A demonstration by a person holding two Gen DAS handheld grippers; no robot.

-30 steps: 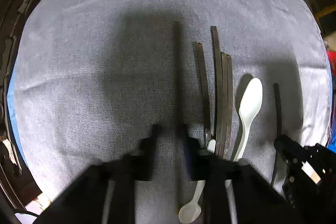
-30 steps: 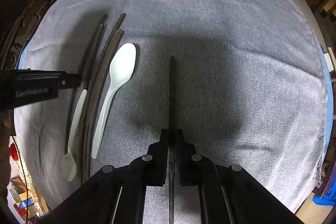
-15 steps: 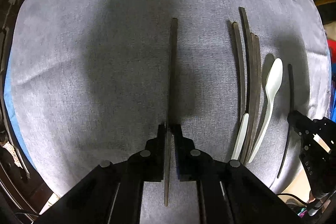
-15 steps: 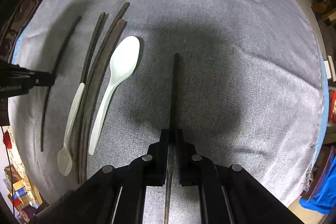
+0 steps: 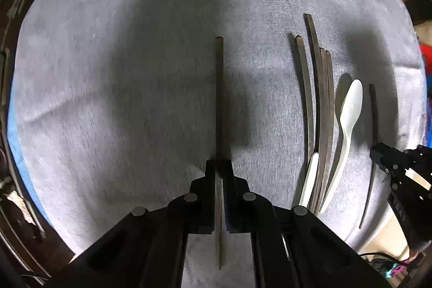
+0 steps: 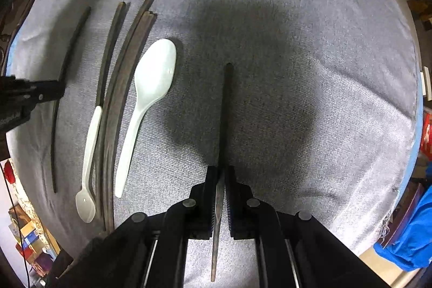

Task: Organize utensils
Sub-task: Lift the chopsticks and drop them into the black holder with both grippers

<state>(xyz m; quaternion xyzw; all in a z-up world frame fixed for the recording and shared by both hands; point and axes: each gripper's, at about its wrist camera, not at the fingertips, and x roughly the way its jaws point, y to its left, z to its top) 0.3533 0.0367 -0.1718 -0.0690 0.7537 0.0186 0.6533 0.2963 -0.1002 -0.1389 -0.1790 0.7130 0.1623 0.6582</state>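
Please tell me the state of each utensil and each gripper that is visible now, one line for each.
Left gripper: shut on a dark chopstick.
Right gripper: shut on another dark chopstick.
Large white plastic spoon: lying flat on the grey cloth, bowl up.
Small white plastic spoon: lying beside the bundle.
Bundle of dark chopsticks: lying together, unheld.

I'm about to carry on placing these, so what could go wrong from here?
1. Each gripper pinches a thin chopstick: the left gripper on its dark chopstick, the right gripper on its own chopstick. Either could swivel or slip.
2. The chopstick bundle and small spoon overlap, so a careless set-down may scatter them.
3. The large spoon lies close beside the bundle.
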